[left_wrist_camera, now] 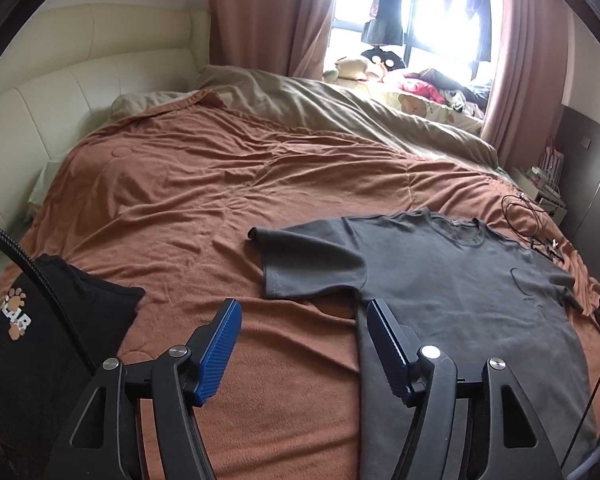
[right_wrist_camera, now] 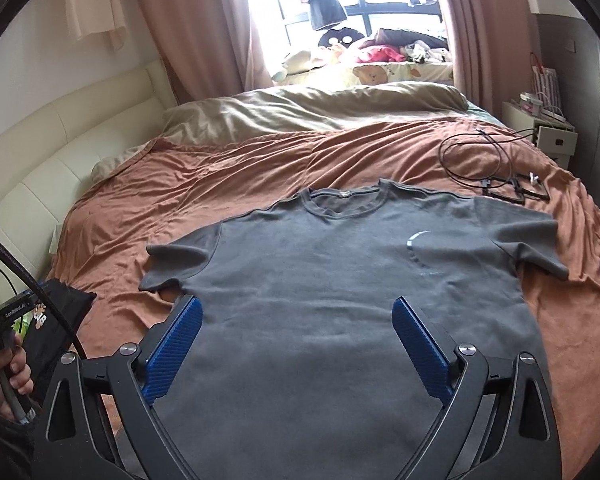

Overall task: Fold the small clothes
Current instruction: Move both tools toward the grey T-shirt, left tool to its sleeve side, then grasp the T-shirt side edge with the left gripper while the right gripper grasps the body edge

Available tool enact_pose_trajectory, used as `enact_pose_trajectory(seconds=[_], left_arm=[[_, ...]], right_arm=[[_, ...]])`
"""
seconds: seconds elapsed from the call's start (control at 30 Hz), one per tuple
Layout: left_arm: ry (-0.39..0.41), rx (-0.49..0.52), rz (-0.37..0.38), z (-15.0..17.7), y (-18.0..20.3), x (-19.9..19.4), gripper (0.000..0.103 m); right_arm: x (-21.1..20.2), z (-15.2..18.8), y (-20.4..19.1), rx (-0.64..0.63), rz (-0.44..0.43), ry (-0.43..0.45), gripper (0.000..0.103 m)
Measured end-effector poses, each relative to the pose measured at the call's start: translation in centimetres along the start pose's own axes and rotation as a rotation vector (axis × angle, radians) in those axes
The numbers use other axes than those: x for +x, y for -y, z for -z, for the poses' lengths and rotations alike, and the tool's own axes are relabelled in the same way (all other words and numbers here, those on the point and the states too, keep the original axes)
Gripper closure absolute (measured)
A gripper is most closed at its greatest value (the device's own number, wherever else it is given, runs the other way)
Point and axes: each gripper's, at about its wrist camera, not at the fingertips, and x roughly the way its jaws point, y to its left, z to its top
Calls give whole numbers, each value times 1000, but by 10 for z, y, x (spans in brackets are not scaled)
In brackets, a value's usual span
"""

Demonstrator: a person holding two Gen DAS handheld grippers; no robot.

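A grey T-shirt (right_wrist_camera: 340, 280) lies flat and face up on the rust-brown bed cover, collar away from me, both sleeves spread out. In the left wrist view the T-shirt (left_wrist_camera: 460, 280) lies to the right. My left gripper (left_wrist_camera: 302, 308) is open and empty, above the shirt's left edge below the left sleeve. My right gripper (right_wrist_camera: 296, 306) is open and empty, above the shirt's lower body. A folded black garment (left_wrist_camera: 60, 320) with a paw-print logo lies at the left; it also shows in the right wrist view (right_wrist_camera: 56, 320).
Black cables and small black frames (right_wrist_camera: 496, 176) lie on the rust-brown bed cover (right_wrist_camera: 220, 172) past the shirt's right shoulder. A beige duvet (right_wrist_camera: 300, 112) and plush toys (right_wrist_camera: 364, 64) sit at the far side by the window. A white padded headboard (left_wrist_camera: 80, 100) runs along the left.
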Motion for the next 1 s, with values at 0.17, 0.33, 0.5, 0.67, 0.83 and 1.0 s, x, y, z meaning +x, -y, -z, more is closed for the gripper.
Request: enact_pose_trajectory(seconds=[0.17,0.33,0.5,0.67,0.83,1.0], left_arm=[[-49,-30,4,-9,-11,37,38],[-95,-57,-1,-15,-21,74,43],[-138,-89,-11,-18,-31,112,45],[-186,-112,-6,-17,-39,150,47],[-229,-105,-15,-13,-39,179,47],[-289,-99,-25,-5,-36,206,51]], right_arm=[[49,-26,-12,-37,-11,-53,20],[87,-44,-28,-54,3,-76,20],[129,-53,-45,-75,-28,-111,28],[173,-58,-59,-82,-50,-155,44],[212,-61,-76,-106,-80,-198,53],[244,-63,-82,-74,-83,-225,65]])
